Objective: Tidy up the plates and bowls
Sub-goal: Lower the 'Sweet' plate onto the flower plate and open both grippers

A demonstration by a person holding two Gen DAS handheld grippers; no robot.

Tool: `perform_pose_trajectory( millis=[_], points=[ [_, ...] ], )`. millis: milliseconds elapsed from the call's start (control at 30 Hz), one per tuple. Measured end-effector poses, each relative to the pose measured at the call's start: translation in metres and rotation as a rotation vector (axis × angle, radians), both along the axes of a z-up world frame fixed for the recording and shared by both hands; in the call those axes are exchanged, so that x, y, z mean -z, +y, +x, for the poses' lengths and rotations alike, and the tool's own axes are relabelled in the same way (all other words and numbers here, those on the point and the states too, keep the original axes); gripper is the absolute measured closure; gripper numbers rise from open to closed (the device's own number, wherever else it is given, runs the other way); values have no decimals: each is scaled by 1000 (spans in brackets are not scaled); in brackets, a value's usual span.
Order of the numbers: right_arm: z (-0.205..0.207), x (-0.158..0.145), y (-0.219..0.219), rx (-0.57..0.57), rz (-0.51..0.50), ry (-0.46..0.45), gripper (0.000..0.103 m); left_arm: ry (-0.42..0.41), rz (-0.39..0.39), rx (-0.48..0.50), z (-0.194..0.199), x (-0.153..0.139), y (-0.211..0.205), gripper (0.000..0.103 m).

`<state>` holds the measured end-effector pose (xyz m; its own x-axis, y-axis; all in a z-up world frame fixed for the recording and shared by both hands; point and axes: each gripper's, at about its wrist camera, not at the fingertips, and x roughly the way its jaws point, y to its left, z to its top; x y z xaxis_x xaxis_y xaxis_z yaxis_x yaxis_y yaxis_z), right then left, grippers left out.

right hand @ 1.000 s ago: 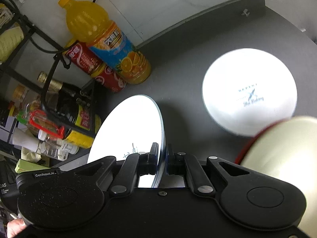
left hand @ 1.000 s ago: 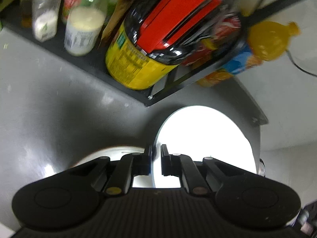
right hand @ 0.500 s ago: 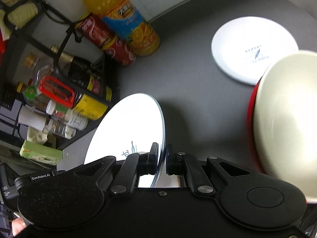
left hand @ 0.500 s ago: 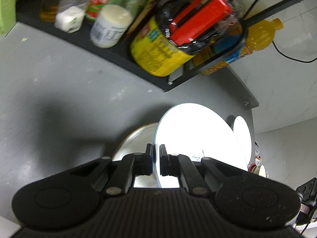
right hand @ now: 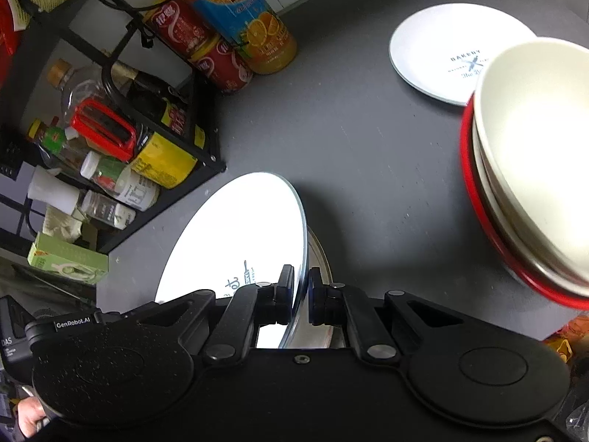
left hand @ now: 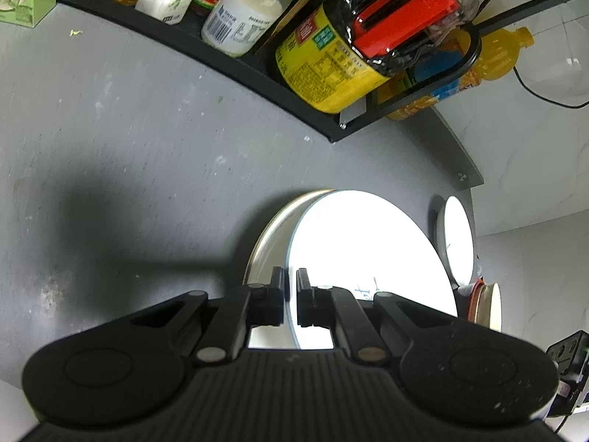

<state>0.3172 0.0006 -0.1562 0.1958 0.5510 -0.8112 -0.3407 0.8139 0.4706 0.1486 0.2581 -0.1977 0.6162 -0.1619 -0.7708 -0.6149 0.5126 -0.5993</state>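
Observation:
A large white plate with a small blue print is held at its rim by both grippers over the grey counter. My left gripper is shut on its near edge. My right gripper is shut on the opposite edge of the same plate. A metal-rimmed plate lies just under it, also in the right wrist view. A second white plate with a "Bakery" print lies flat far on the counter. A stack of cream bowls with a red-rimmed one at the bottom stands at the right.
A black wire rack holds jars, sauce bottles and a yellow-labelled jug with a red handle. An orange juice bottle and red cans stand by the wall. A green box lies beside the rack.
Both grippers have carried the white plate back from the rack and lower, over the metal-rimmed plate. The bowl stack and the far plate have come further into view.

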Motion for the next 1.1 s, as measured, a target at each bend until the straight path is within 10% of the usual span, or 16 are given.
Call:
perform_pose_trajectory(
  millis=[800,1100],
  points=[
    [-20,18,0,1,-83,-47,96,111,83,68,16,5,-10,99],
    [-19,26,5,-5,-135,-67,78,145,129,74,19,-3,-9,99]
  ],
)
